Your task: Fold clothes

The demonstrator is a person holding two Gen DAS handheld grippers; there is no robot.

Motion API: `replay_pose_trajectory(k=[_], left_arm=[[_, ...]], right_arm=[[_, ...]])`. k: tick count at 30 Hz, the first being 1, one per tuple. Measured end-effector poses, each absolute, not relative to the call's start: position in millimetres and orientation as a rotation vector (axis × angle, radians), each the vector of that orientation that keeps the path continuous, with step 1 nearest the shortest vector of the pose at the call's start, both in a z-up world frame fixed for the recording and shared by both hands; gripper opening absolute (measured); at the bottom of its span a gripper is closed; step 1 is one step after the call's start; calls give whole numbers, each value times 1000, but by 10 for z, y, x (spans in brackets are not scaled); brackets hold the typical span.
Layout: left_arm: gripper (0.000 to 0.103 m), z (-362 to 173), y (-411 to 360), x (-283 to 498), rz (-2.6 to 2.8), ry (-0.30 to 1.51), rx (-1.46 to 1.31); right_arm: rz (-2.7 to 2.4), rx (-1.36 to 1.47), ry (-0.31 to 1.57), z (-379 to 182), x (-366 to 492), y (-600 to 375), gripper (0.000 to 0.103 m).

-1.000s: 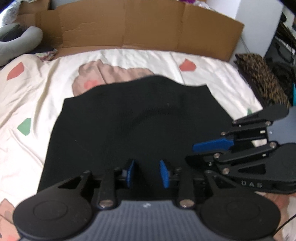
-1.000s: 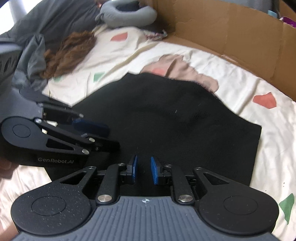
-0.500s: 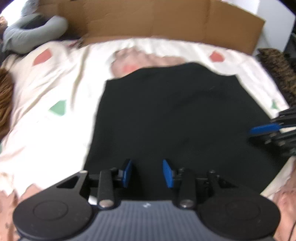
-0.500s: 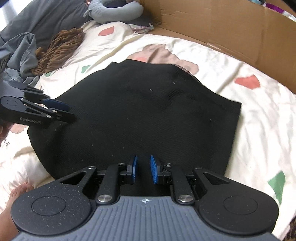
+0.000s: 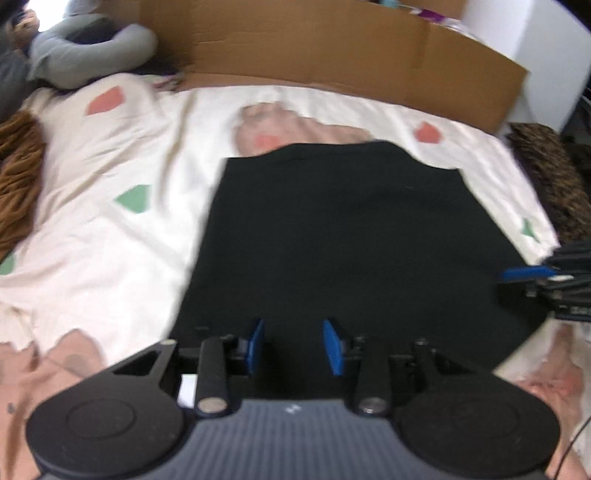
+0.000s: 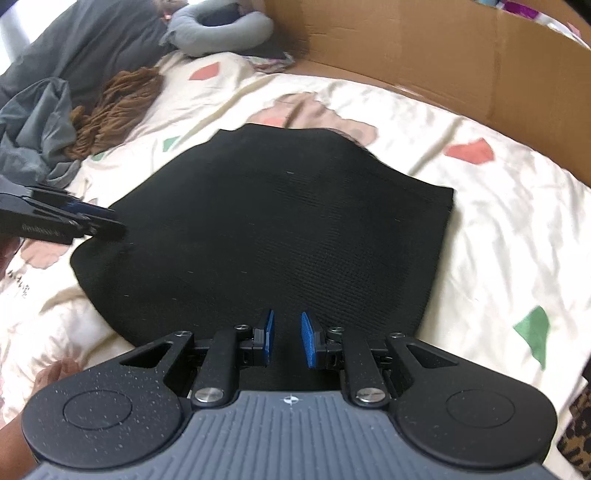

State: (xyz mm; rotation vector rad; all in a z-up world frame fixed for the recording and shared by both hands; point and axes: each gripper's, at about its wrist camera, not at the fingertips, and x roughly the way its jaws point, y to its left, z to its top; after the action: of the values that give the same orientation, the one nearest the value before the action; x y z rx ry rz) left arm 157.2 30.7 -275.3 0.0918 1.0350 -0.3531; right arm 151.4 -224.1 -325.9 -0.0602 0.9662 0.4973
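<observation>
Fingers [image 5: 256,345] of my left gripper [image 5: 295,347] stand partly apart with blue pads, and the gap between them shows only the black garment [image 5: 351,240] below; nothing is pinched, though I cannot tell if the tips brush the cloth, since that whole view is smeared with blur. Their gap has been shifting a little, with nothing between them. My right gripper [image 6: 288,338] has its fingers [image 6: 307,339] set closer together, a narrow slot, again empty, poised over the near hem of the same garment [image 6: 277,229]. That black ribbed knit lies spread flat in the middle of the bed, on a cream sheet [image 6: 498,229] printed with red and green patches. Its near edge is hidden under both gripper bodies, so I can't make out how the hem lies. Each gripper shows at the edge of the other's view, cut off: the right one [image 5: 532,275] at the garment's right edge, the left one [image 6: 92,221] at its left edge. A cardboard wall [image 6: 424,55] stands behind the bed, with a grey neck pillow [image 6: 221,27] and a brown woolly item [image 6: 114,107] at the far left.
</observation>
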Motion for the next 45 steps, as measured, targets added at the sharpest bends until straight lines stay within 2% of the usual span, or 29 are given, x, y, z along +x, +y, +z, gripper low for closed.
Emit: replay_pose_trajectory(k=[9, 18, 19, 24, 26, 32, 37, 45], left_arm=[[41, -2896, -167, 1460, -499, 1036, 165], [42, -2972, 59, 1329, -494, 1057, 217], [41, -2969, 94, 1316, -495, 1060, 214], [24, -2923, 253, 1315, -485, 1080, 206], [23, -2899, 300, 1301, -478, 1086, 209], [23, -2846, 477, 1262, -400, 1103, 191], [33, -2797, 608, 1229, -301, 1106, 216], [31, -2532, 774, 1240, -245, 1061, 273]], right_arm=[[583, -114, 1010, -3415, 1397, -1878, 23], [528, -92, 1028, -3454, 1358, -2153, 22], [525, -94, 1028, -3455, 1349, -2176, 22], [507, -95, 1034, -3434, 1313, -2284, 20], [487, -108, 1037, -3425, 1303, -2321, 20], [401, -64, 1053, -3440, 1273, -2533, 20], [357, -50, 1053, -3403, 1250, -2594, 20], [250, 40, 1039, -3180, 1128, -2735, 22]])
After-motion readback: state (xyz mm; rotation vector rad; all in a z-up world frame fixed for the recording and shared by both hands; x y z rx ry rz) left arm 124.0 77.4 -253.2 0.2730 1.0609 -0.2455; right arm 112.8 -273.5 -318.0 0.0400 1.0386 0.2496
